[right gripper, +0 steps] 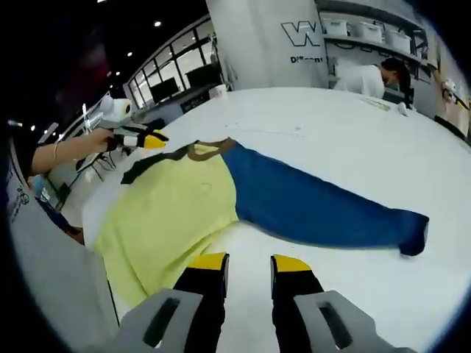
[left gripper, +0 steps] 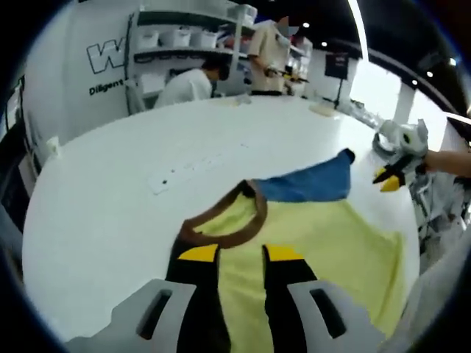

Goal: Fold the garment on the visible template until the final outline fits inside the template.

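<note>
— Where is the garment?

— I see the yellow shirt (right gripper: 173, 209) lying flat on the white worktop (right gripper: 353, 147), its brown collar (right gripper: 200, 149) toward twelve o'clock in the right gripper view and one blue sleeve (right gripper: 316, 206) stretched out toward three o'clock.

— And your tools?

— My left hand-held gripper (left gripper: 241, 254) hovers over the shirt just below the collar, jaws parted, nothing between them. My right hand-held gripper (right gripper: 247, 262) sits at six o'clock past the shirt's side edge, jaws apart and empty.

— Anything behind?

— Shelves with white bins (left gripper: 180, 37) at twelve o'clock, and two people (left gripper: 193, 82) beside them.
</note>
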